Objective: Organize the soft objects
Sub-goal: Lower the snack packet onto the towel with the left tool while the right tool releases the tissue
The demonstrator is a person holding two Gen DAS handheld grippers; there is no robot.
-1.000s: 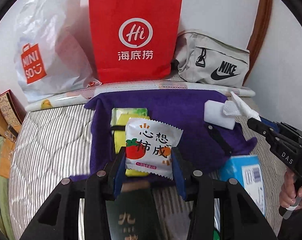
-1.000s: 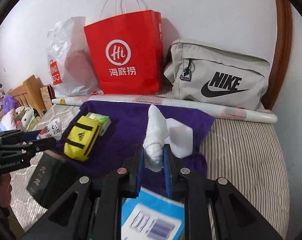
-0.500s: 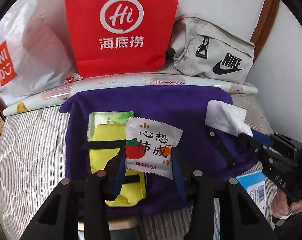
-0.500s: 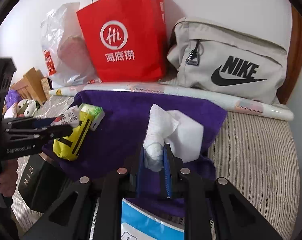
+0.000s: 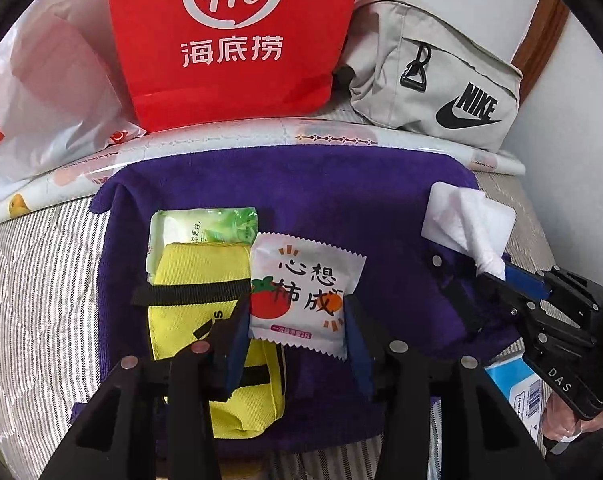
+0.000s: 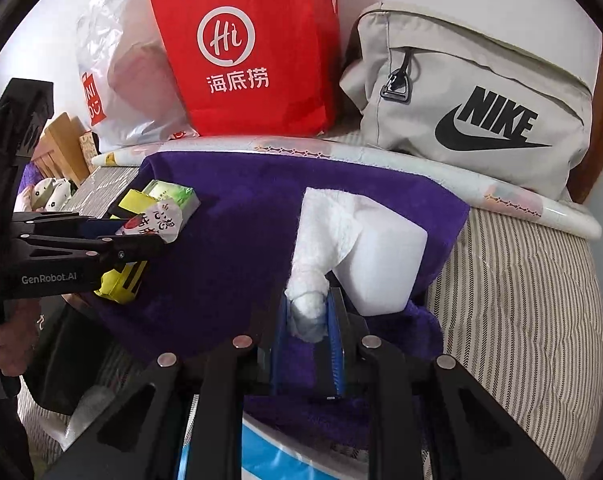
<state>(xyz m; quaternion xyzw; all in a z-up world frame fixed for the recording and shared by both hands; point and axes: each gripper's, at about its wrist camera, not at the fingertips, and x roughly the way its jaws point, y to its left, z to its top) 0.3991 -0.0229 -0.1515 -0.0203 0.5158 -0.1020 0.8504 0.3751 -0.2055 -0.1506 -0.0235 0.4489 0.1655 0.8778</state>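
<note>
Purple towel (image 5: pixel 341 200) spread over the striped bedding (image 5: pixel 41 300), w/ my soft stuff on it. Going L to R in my left wrist view: white plastic bag (image 5: pixel 53 92) at the far left by the wall, then the red paper bag (image 5: pixel 233 40), upright. Below those, green tissue pack (image 5: pixel 201 228) lies flat on the towel w/ the yellow pouch (image 5: pixel 197 320) overlapping its near edge. My left gripper (image 5: pixel 297 332) is just right of the pouch, above the towel; the white snack packet (image 5: pixel 301 296) w/ the persimmon print sits between its blue pads, both pads against the packet's sides, jaws easing apart a bit. Further R, grey Nike bag (image 5: pixel 433 80) leans at the wall behind a long printed roll (image 5: pixel 301 136) lying along the towel's far edge. On the towel's right part sits a white sponge block (image 6: pixel 385 264), & my right gripper (image 6: pixel 309 316) pinches the bunched end of a white cloth (image 6: pixel 325 228) that's draped against the block's left side; its jaws are nearly together but starting to part, cloth still between the pads. Blue-white box (image 5: pixel 521 396) lies at the towel's near right corner, partly hidden by the gripper. My right hand (image 5: pixel 569 424) on the handle shows at the far right edge.
</note>
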